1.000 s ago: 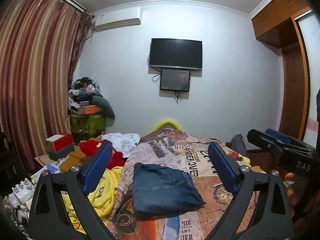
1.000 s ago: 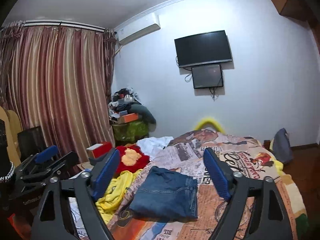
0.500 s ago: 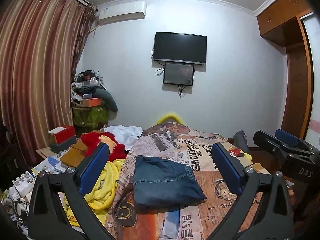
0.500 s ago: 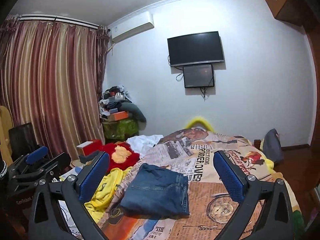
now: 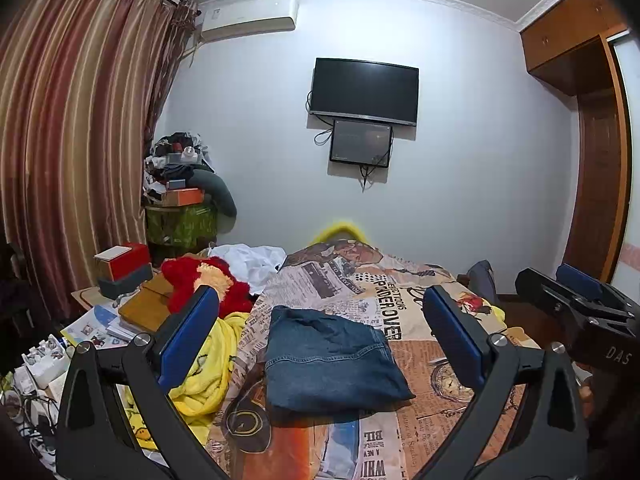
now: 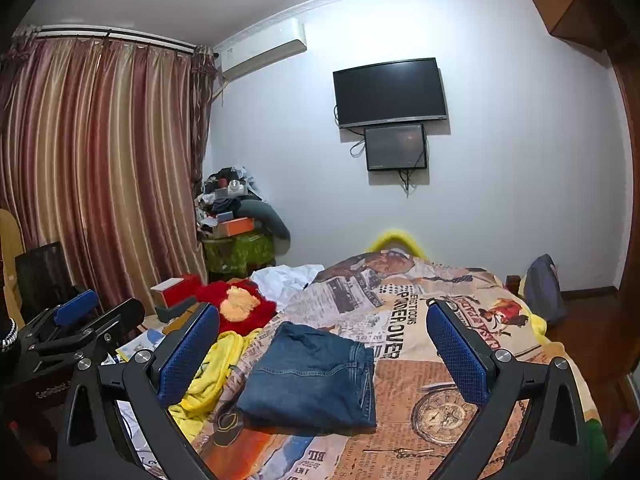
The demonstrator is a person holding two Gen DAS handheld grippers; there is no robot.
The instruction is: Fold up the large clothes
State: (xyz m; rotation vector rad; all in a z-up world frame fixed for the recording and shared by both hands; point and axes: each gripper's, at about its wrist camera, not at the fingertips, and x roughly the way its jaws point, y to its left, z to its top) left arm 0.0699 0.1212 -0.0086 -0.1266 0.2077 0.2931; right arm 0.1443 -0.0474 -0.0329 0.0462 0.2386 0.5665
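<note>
Jeans [image 5: 334, 360], folded into a thick blue square, lie flat on the bed [image 5: 404, 432], on its newspaper-print cover, and serve as the landmark for all else. Nearest the cameras, short of the jeans, both tools hang in the air above the bed's near end: the left gripper [image 5: 322, 334] has its jaws spread wide with nothing between the blue pads, and the right gripper [image 6: 322, 342] stands just as wide, its jaws having just been opening, also holding nothing; neither touches the denim. Left of the jeans, touching the cover's edge, a yellow garment [image 5: 208, 364] lies crumpled. Farther left and a little beyond it sits a red plush toy [image 5: 200, 280], with a white cloth [image 5: 250, 260] behind the jeans to the left. Past the toy, a red box [image 5: 120, 260] rests on a cluttered worktop [image 5: 86, 294]. Beyond the jeans the wall carries a dark television [image 5: 364, 90] with a smaller screen [image 5: 360, 144] under it, an air conditioner [image 5: 248, 16] up to the left, and striped curtains [image 5: 76, 128] far left.
</note>
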